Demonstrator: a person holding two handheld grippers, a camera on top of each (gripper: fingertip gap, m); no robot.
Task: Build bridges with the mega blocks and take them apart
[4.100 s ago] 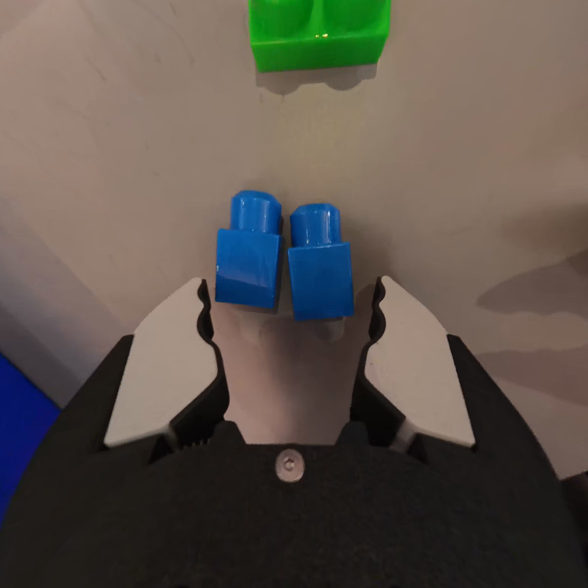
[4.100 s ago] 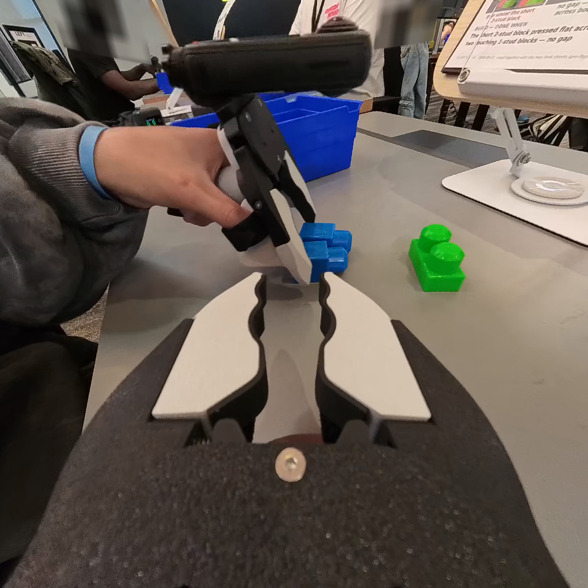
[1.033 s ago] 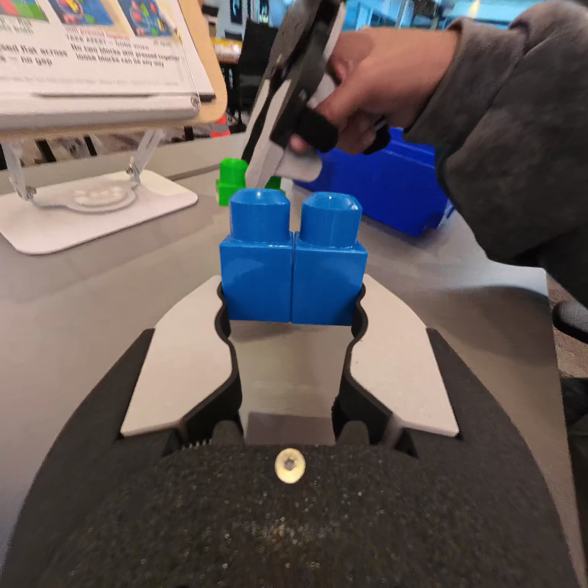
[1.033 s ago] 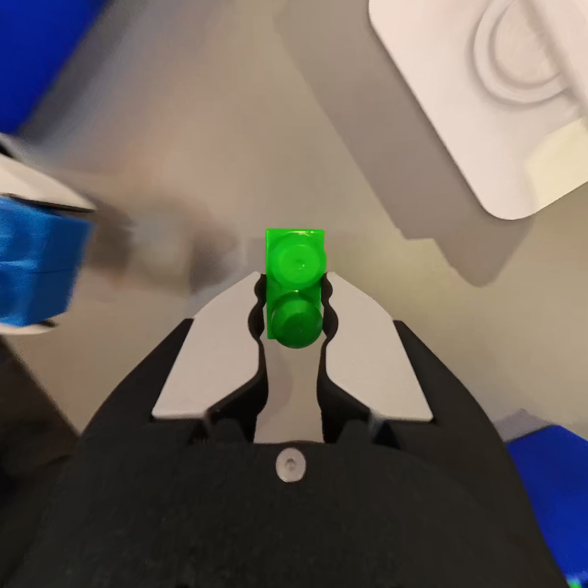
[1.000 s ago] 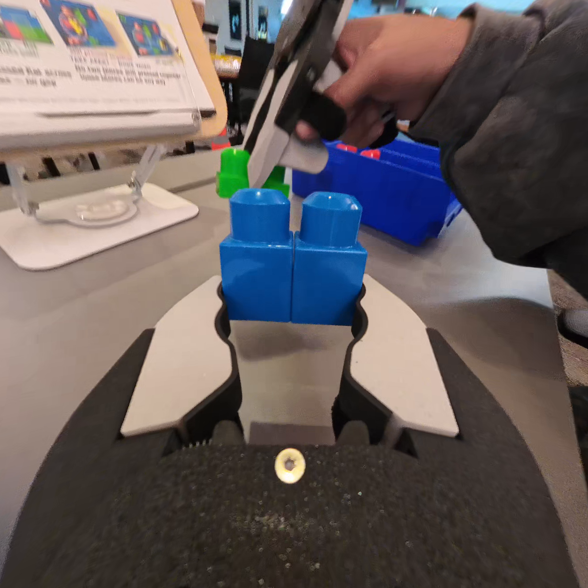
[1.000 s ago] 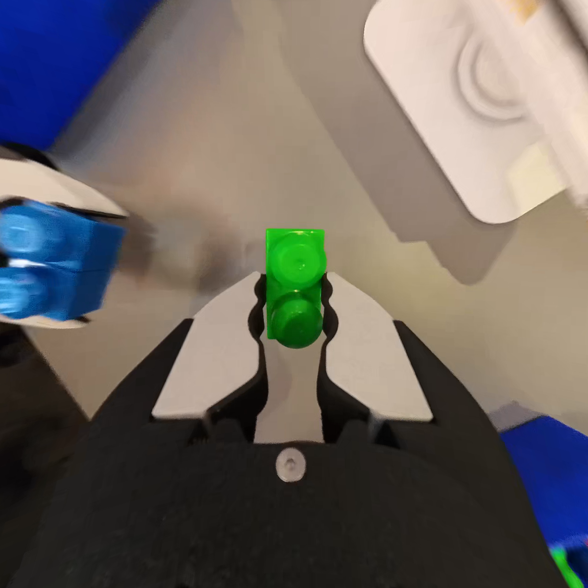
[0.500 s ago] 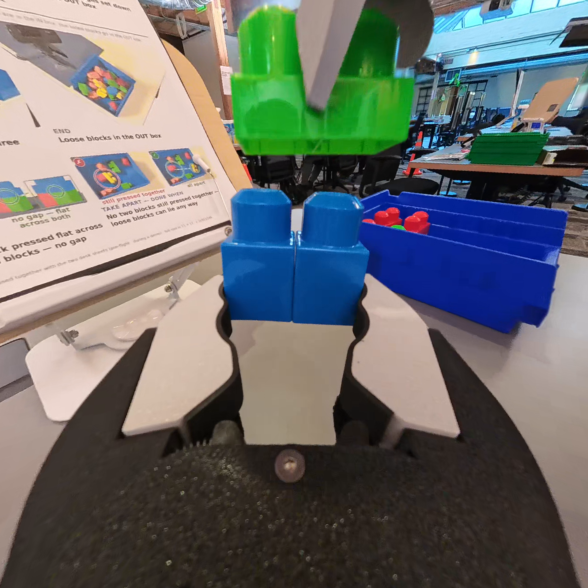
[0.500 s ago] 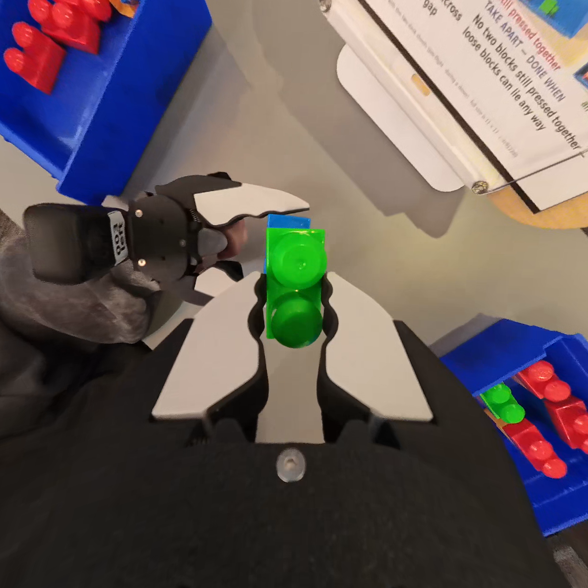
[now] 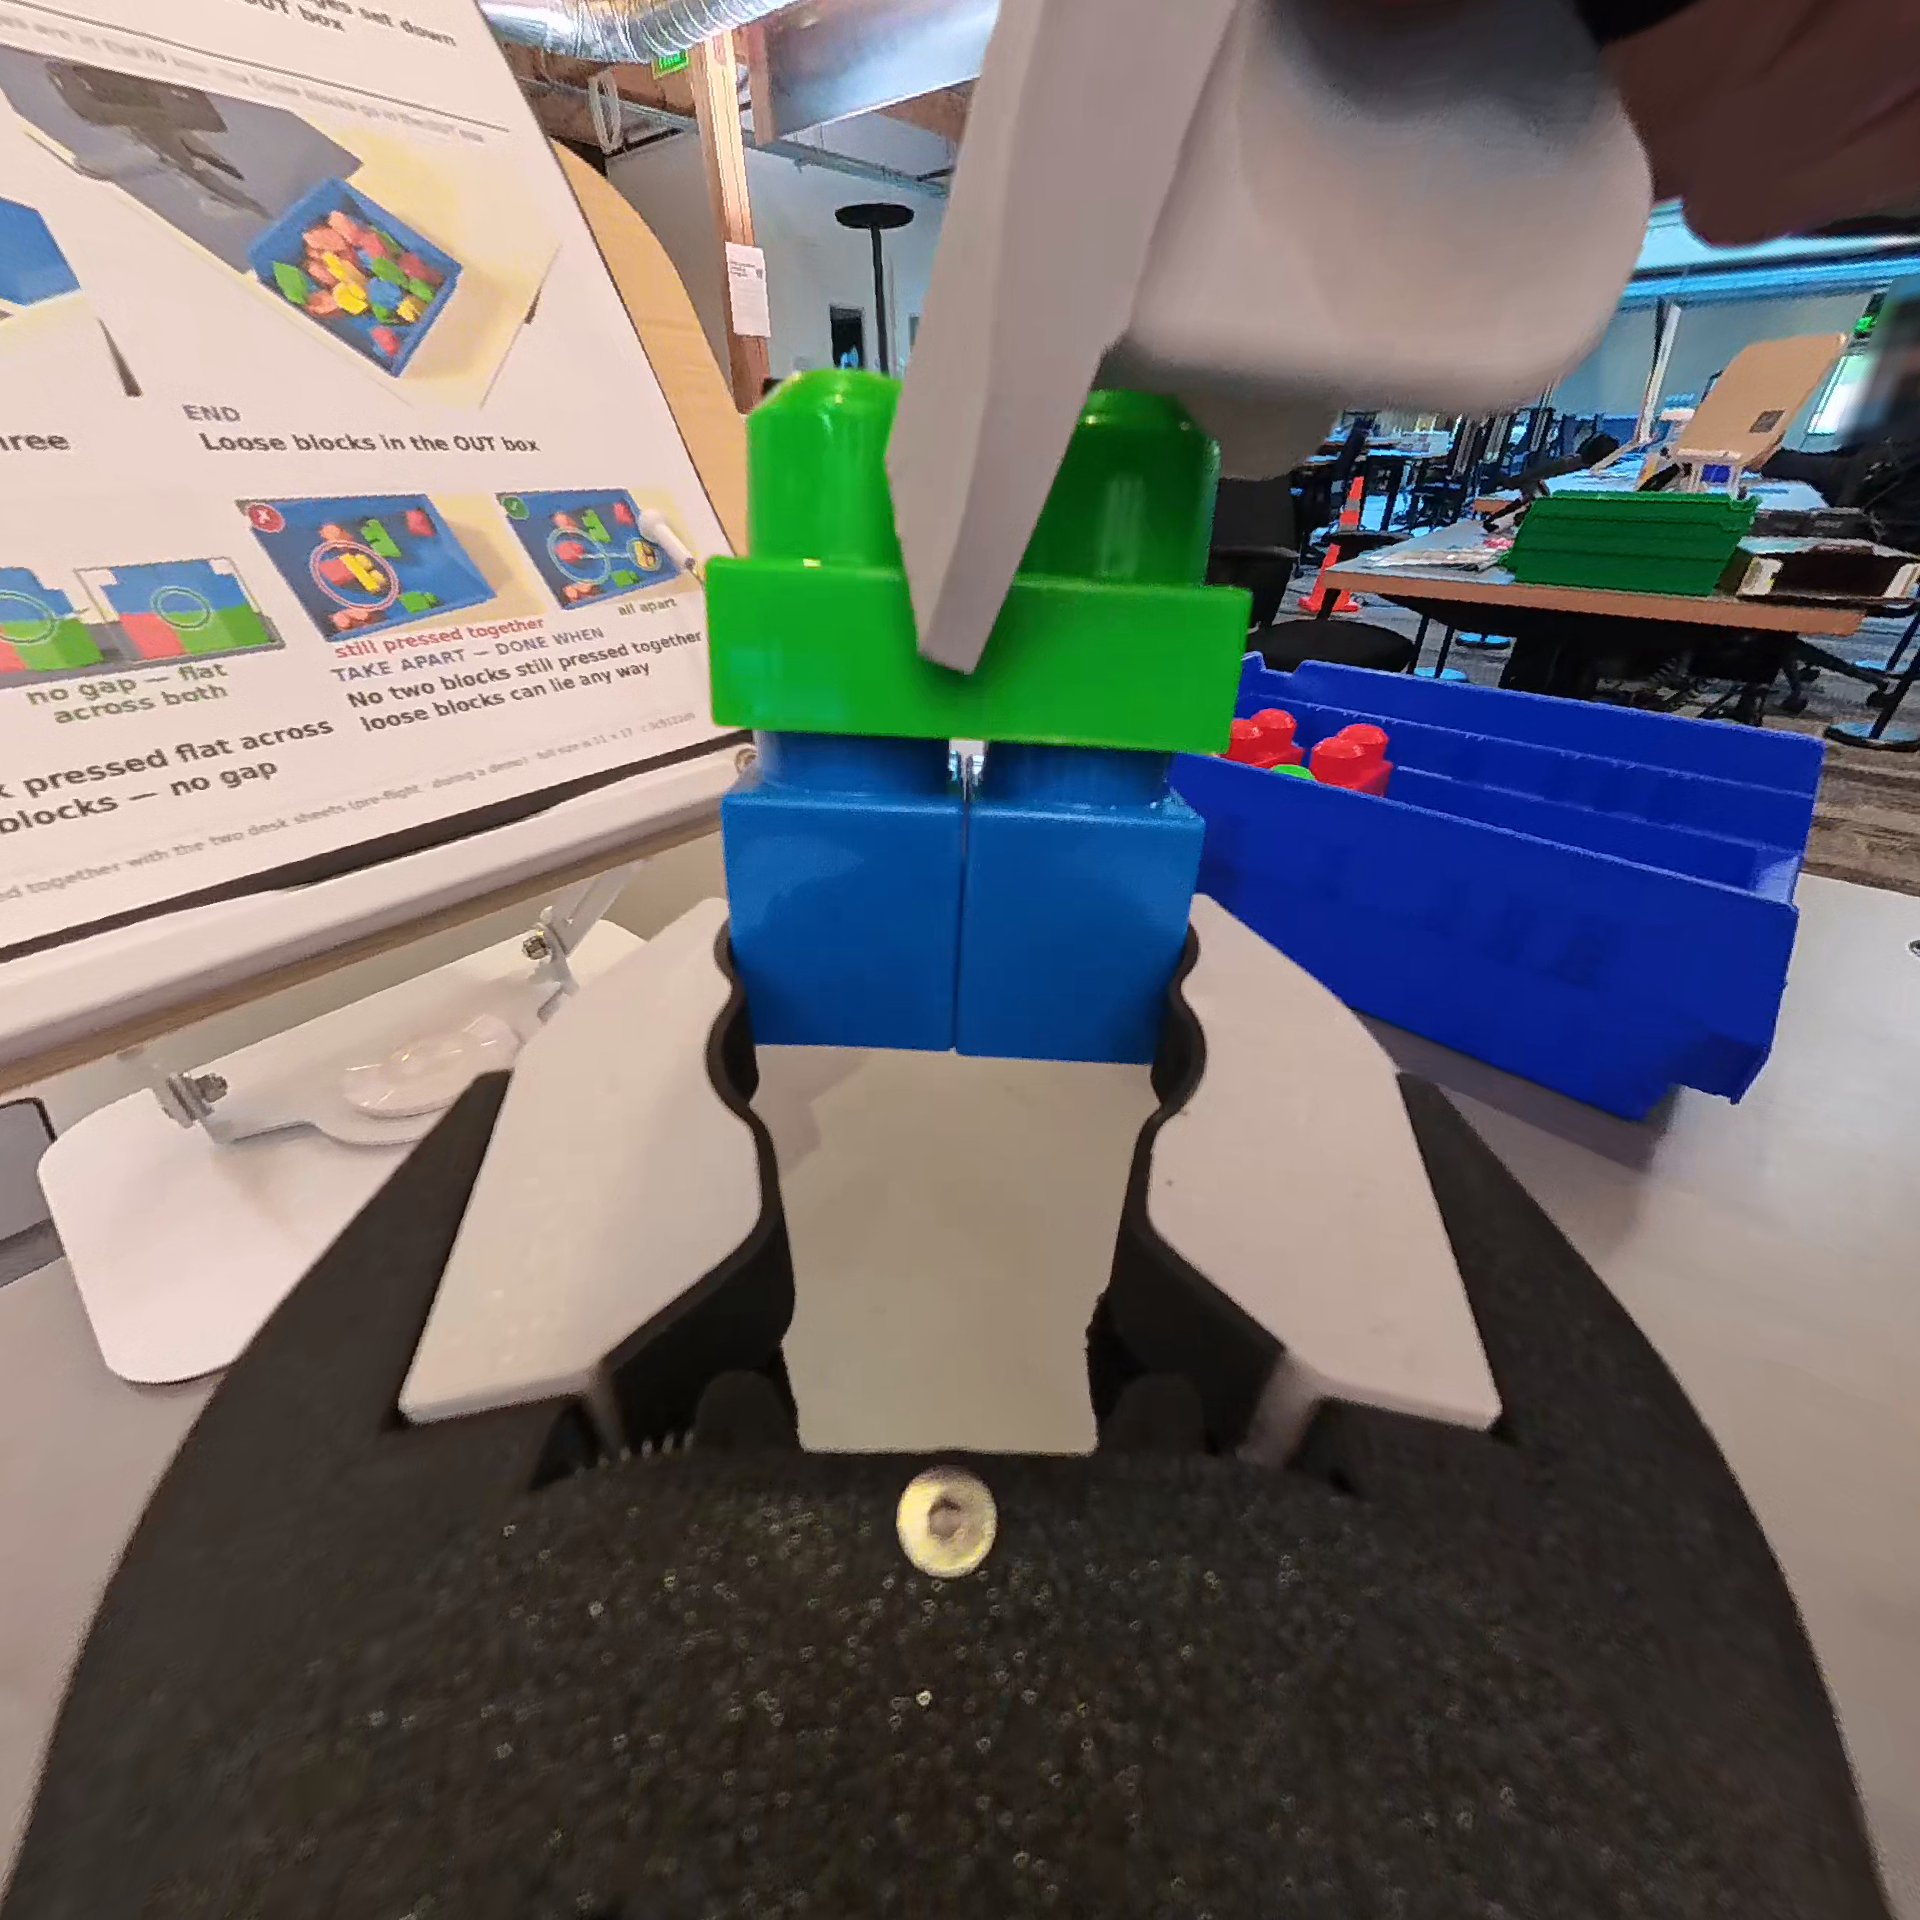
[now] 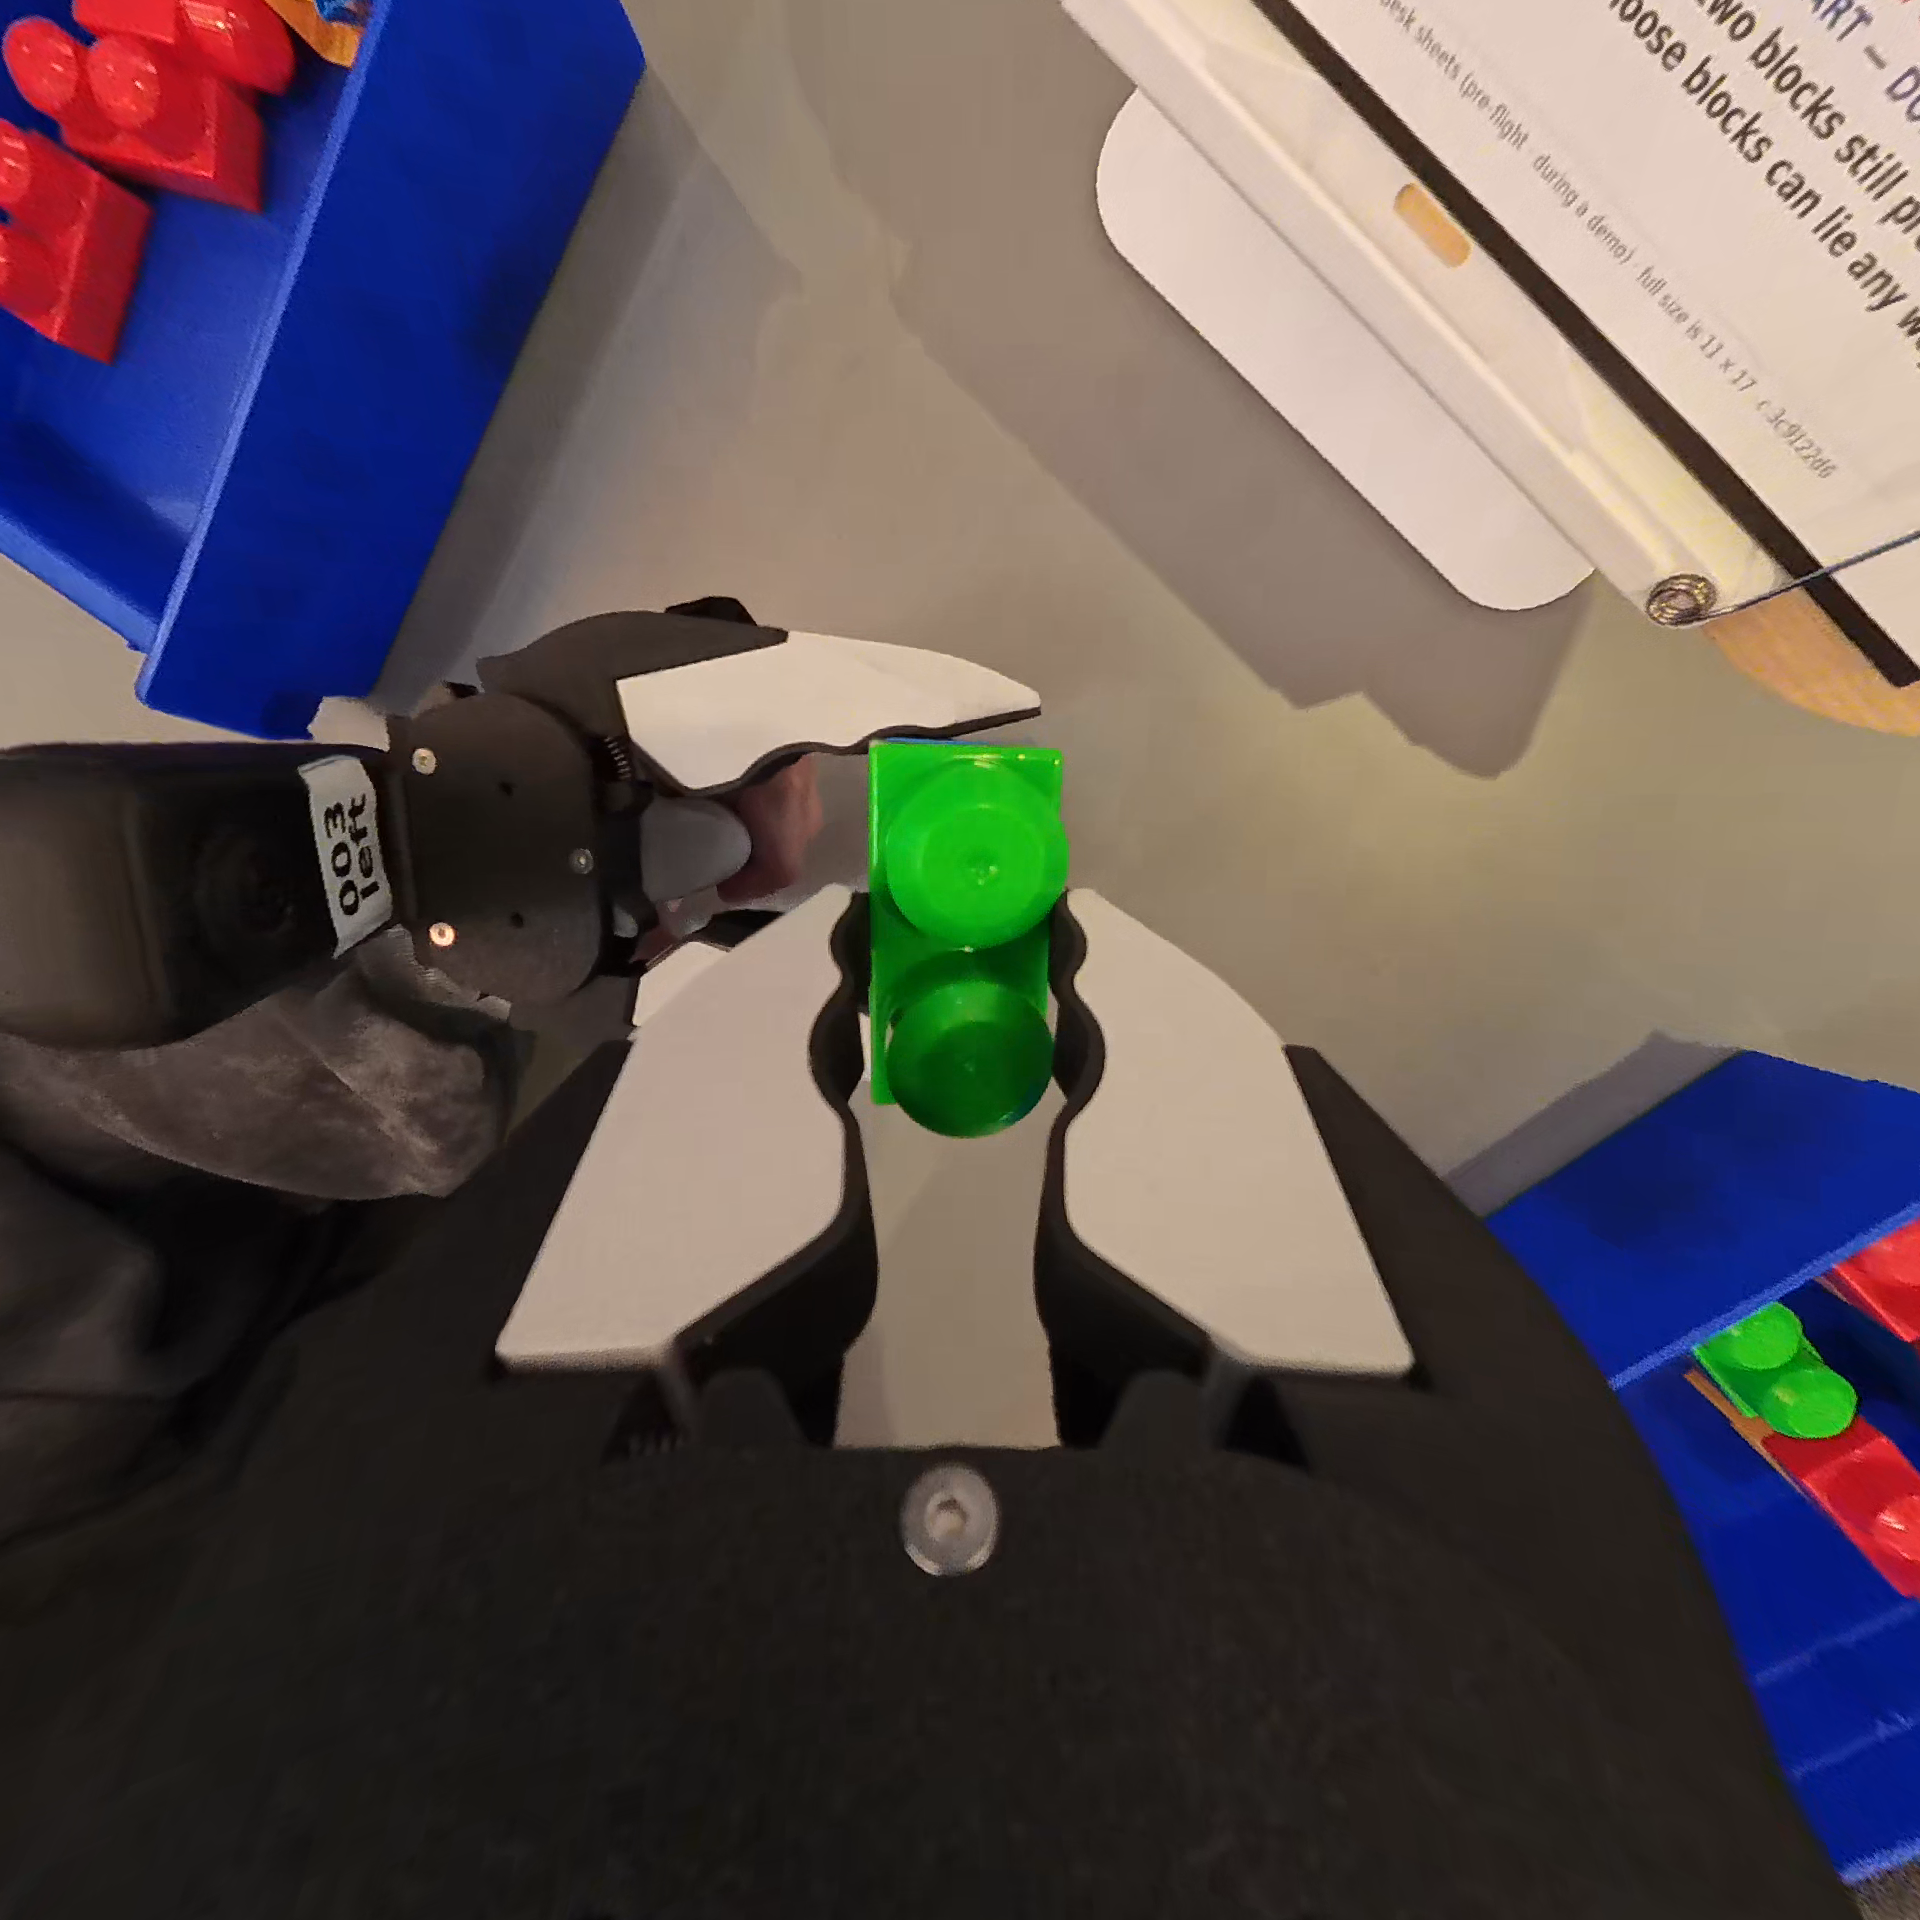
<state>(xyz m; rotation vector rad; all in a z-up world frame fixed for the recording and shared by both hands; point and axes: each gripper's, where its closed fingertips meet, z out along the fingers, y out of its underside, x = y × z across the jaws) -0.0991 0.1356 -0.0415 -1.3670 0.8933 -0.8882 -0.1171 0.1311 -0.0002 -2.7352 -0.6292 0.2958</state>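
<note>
Left claw (image 9: 956,997) clamps two blue blocks (image 9: 961,914) side by side. Right claw (image 10: 961,997) grips green block (image 10: 966,935), seated across blue studs, above tabletop (image 10: 1195,727).

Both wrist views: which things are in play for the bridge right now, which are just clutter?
In play:
- left gripper clamping two blue blocks
- right gripper holding the green block down onto their studs

Clutter:
- blue bins with red blocks
- instruction sheet on its stand
</note>
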